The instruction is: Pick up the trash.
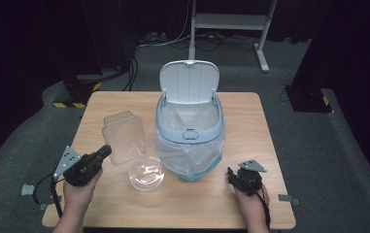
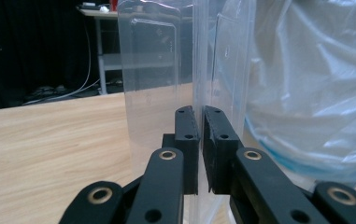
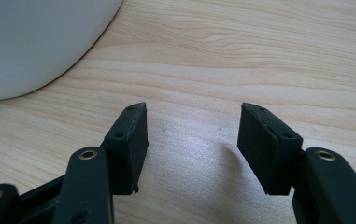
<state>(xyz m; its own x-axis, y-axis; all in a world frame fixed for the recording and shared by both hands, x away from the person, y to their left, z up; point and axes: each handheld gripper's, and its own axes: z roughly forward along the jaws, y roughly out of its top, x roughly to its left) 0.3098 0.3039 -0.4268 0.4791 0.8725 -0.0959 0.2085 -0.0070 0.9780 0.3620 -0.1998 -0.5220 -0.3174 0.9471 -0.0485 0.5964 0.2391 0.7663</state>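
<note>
Two grippers at table's near edge. Left gripper pinches wall of clear square container, jaws clamped on thin plastic; container tilted, left of bin, toward table's left half. Likely grip on rim for tipping into bin: lid stands up, bag liner spread. Clear bowl just beside container, in swing path. Right gripper near right front corner, jaws apart, nothing between, bare wood around.
</note>
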